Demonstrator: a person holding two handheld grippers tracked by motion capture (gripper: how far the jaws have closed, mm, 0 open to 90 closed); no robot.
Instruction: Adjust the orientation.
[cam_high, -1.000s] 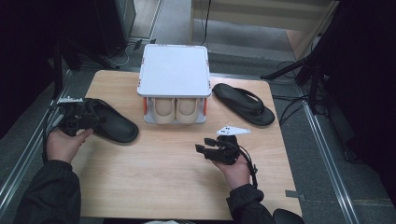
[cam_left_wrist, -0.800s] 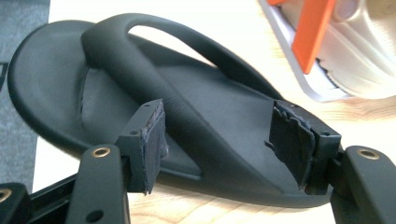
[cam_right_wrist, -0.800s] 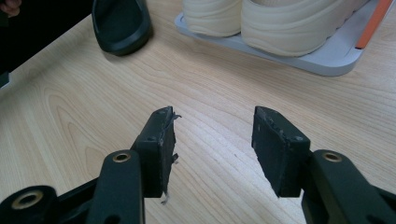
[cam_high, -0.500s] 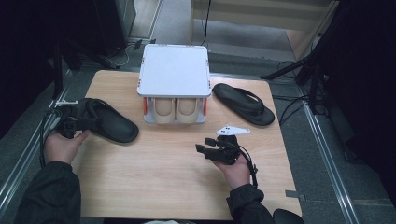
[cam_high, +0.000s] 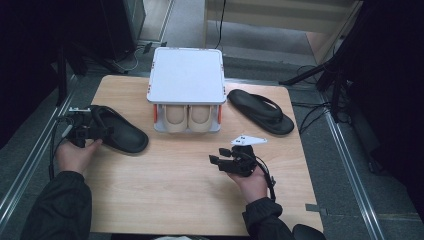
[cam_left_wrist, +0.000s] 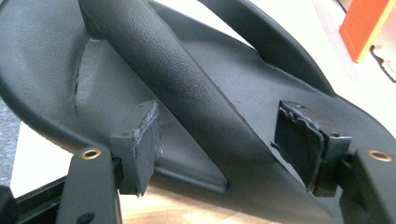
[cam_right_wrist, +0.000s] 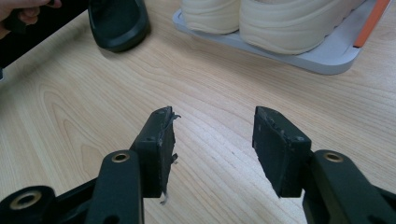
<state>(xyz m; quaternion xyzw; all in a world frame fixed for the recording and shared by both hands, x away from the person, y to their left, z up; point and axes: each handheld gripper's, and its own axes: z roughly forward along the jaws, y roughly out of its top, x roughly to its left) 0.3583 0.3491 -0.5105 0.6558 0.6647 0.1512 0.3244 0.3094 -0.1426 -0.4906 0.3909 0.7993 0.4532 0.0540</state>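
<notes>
Sandal (cam_high: 116, 134), black, lay at the left of the worktop (cam_high: 170, 200), beside a white shoe rack (cam_high: 186, 75). The left tool (cam_left_wrist: 219, 144) stood open, its jaws either side of the sandal's thick strap (cam_left_wrist: 182, 88) without yet pinching it. The sandal looked light, rubbery and bendy, its pebbled surface likely to grip well; the strap seemed the best place to take hold. The right tool (cam_right_wrist: 212, 140) hung open and empty over bare wood.
</notes>
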